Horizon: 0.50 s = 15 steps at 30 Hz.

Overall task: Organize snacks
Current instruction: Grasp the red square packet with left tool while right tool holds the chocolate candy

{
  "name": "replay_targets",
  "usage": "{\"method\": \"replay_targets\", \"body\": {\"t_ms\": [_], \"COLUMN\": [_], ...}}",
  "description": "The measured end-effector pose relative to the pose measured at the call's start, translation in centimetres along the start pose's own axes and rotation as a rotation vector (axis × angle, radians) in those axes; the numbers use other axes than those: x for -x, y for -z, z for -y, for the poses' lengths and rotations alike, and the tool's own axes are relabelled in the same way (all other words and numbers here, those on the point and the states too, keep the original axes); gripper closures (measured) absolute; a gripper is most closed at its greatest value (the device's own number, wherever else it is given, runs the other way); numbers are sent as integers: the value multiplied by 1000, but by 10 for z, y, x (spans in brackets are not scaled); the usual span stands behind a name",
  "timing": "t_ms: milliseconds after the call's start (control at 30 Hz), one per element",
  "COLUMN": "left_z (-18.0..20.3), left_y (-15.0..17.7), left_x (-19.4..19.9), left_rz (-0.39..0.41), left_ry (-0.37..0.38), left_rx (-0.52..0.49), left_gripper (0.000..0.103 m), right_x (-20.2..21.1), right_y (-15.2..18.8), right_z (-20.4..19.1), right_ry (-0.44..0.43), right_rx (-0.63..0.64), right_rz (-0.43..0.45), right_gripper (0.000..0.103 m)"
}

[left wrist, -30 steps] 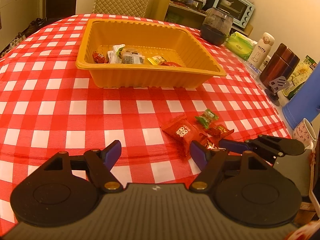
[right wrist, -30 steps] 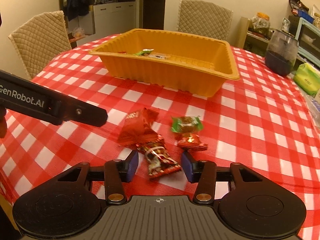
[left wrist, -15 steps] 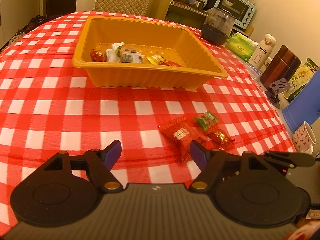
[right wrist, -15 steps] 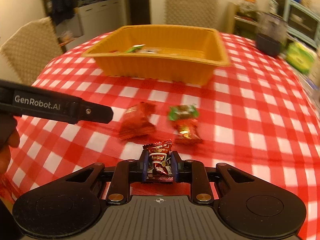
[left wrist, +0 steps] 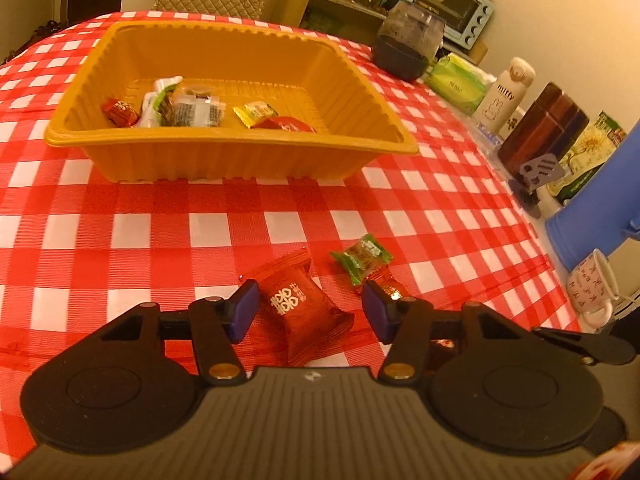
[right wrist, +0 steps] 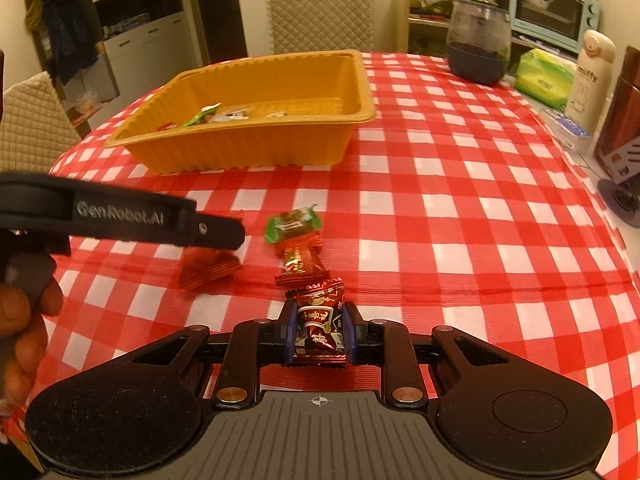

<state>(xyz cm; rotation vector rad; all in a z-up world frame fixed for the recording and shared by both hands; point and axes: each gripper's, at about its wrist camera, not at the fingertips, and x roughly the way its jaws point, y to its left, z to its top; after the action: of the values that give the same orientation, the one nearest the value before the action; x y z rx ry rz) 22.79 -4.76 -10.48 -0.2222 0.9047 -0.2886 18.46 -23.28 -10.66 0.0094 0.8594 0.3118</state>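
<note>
checked red-and-white cloth (left wrist: pixel 192 232) covers the table, and the loose snacks lie at its near edge. right gripper (right wrist: pixel 319 330) has its jaws pinched tight on a dark red candy (right wrist: pixel 320 320), wrapper upright between the pads, lifted clear of the cloth, likely for carrying to the tray (right wrist: pixel 256 148) at 11 o'clock. left gripper (left wrist: pixel 310 310) straddles a red packet (left wrist: pixel 302 308) with white characters; its jaws are closing but the pads do not yet touch it, so the packet lies flat on the cloth. a green candy (left wrist: pixel 362 256) sits at 1 o'clock from the packet, an orange-red one (right wrist: pixel 300 262) just beside it. several snacks already rest in the tray. the left gripper's arm reads "genrobot.ai" in the right view. a white bottle (right wrist: pixel 590 76) at 2 o'clock says "miffy"; the green tissue pack's (right wrist: pixel 544 78) print is too small to read.
</note>
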Motion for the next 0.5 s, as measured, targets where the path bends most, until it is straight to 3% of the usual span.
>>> {"method": "replay_targets", "body": {"t_ms": [267,500], "left_z": [9,12], "left_y": [5,12], "left_x": [-9,-2], "left_rz": [13,3], "left_ry": [-62,-93], "left_rx": [-104,-166], "left_gripper": [74,78], "right_x": [0,1], "right_y": [-1,-3], "right_z": [4,2], "right_ry": [13,19], "right_rx": [-24,-29], "right_rz": [-6,-4], "right_gripper": [79,79]}}
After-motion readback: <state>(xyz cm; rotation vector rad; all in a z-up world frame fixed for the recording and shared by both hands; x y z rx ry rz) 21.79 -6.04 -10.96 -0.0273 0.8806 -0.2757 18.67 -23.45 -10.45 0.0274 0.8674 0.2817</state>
